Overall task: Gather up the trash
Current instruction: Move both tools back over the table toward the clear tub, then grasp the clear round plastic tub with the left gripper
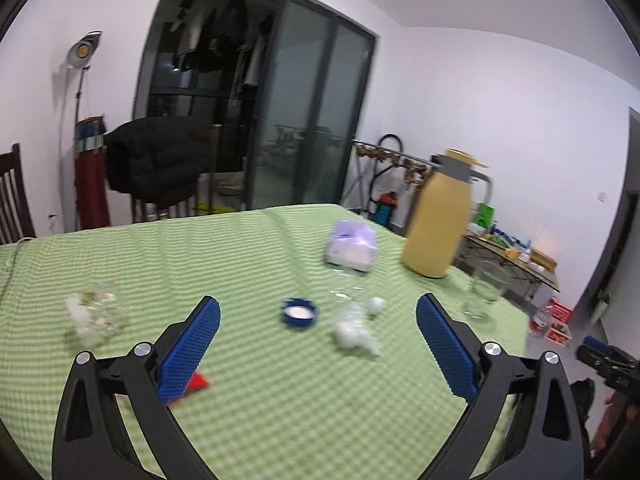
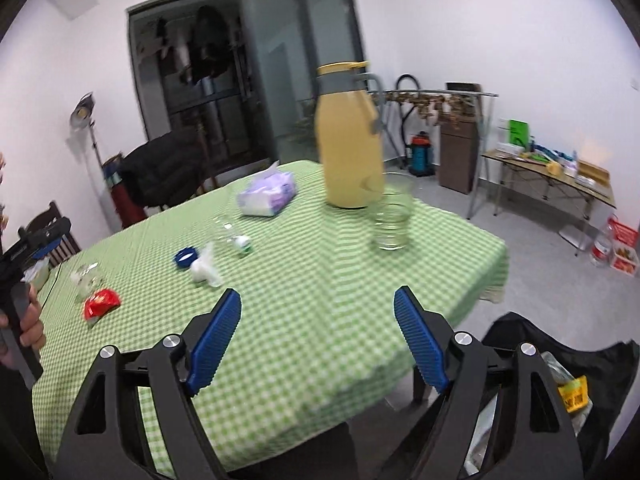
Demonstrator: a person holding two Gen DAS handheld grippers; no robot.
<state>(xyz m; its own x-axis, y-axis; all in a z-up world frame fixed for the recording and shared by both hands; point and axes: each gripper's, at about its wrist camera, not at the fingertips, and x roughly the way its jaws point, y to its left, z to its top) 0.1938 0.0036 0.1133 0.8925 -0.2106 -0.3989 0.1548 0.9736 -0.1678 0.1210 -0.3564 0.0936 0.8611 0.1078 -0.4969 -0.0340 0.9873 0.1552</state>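
Trash lies on the green checked tablecloth (image 1: 256,248): a blue cap (image 1: 299,313), crumpled white tissue (image 1: 354,336), a clear wrapper with tissue (image 1: 92,314) and a red wrapper (image 1: 196,384) half hidden by my left finger. My left gripper (image 1: 319,299) hovers open and holds nothing, with the cap just beyond its tips. My right gripper (image 2: 318,293) is open and holds nothing above the table's near edge. From there the red wrapper (image 2: 101,303), blue cap (image 2: 186,257) and tissue (image 2: 204,270) lie to the left. A black trash bag (image 2: 560,360) gapes on the floor at lower right.
A yellow jug (image 2: 350,140), a drinking glass (image 2: 392,216) and a tissue pack (image 2: 267,195) stand toward the table's far side. A chair draped with a black jacket (image 1: 156,160) is behind the table. A folding side table (image 2: 552,184) stands at the right wall.
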